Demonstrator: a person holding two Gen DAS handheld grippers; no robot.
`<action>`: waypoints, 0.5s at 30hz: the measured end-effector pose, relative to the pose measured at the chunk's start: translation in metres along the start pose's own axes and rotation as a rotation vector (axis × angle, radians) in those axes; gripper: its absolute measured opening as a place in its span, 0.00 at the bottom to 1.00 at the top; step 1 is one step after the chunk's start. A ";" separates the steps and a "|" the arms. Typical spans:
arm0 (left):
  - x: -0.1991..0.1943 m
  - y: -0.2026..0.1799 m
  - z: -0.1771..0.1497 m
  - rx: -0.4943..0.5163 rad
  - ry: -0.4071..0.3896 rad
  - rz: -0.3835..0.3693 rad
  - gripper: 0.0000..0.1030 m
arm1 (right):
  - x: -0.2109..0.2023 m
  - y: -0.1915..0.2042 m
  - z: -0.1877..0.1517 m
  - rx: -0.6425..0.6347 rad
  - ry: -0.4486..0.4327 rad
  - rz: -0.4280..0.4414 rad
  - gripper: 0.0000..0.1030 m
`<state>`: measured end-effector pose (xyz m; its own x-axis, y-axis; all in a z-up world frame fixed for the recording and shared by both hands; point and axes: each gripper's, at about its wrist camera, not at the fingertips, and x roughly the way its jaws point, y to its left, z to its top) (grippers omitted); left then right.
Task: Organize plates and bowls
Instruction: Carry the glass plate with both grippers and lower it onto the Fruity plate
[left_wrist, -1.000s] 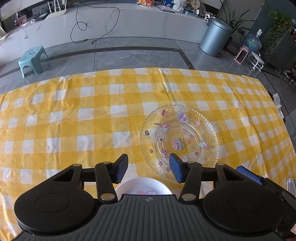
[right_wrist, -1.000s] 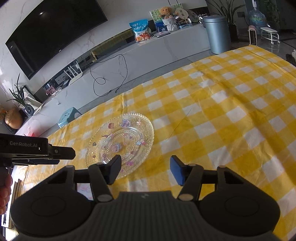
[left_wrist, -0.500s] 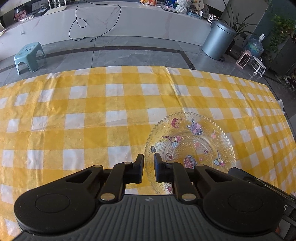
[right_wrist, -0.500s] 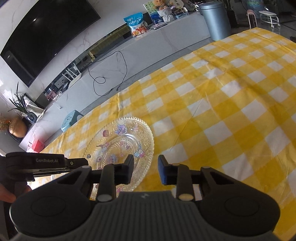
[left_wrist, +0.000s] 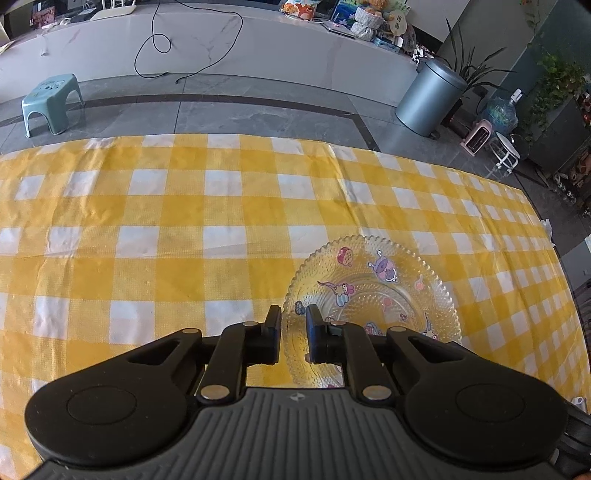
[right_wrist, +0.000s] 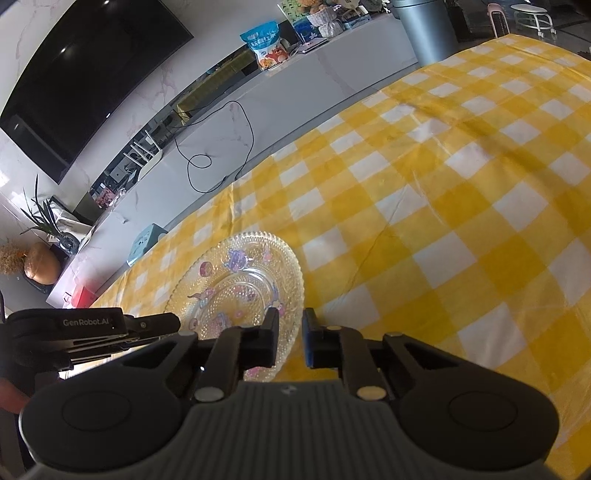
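Observation:
A clear glass plate (left_wrist: 373, 299) with cartoon pictures lies on the yellow checked tablecloth (left_wrist: 184, 229). It also shows in the right wrist view (right_wrist: 240, 291). My left gripper (left_wrist: 293, 332) is above the plate's near left edge, jaws nearly closed with a narrow gap and nothing between them. My right gripper (right_wrist: 289, 334) is above the plate's right edge, jaws likewise nearly closed and empty. The left gripper's body (right_wrist: 88, 328) shows at the left of the right wrist view. The white bowl seen earlier is out of sight.
The tablecloth's far edge (left_wrist: 258, 138) drops to a grey floor. A blue stool (left_wrist: 51, 101), a grey bin (left_wrist: 430, 98) and a long white counter (left_wrist: 207, 40) stand beyond it. A dark TV (right_wrist: 85, 70) hangs on the wall.
Both grippers have closed from wide open to a narrow gap. Both have moved forward over the plate. The white bowl under the left gripper has passed out of view.

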<state>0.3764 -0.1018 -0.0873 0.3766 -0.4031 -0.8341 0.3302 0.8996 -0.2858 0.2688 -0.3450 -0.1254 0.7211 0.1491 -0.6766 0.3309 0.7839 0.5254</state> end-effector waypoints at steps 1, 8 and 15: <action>0.000 0.000 0.000 0.000 0.000 0.001 0.14 | -0.001 0.000 0.000 0.002 0.001 0.002 0.07; -0.005 -0.003 -0.001 -0.002 0.011 0.015 0.13 | -0.002 -0.001 0.001 0.005 0.020 0.001 0.07; -0.018 -0.012 -0.007 0.010 0.025 0.022 0.13 | -0.016 -0.002 -0.002 0.012 0.024 0.010 0.07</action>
<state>0.3592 -0.1045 -0.0727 0.3624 -0.3785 -0.8517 0.3304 0.9067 -0.2623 0.2550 -0.3479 -0.1164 0.7097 0.1712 -0.6834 0.3315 0.7749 0.5382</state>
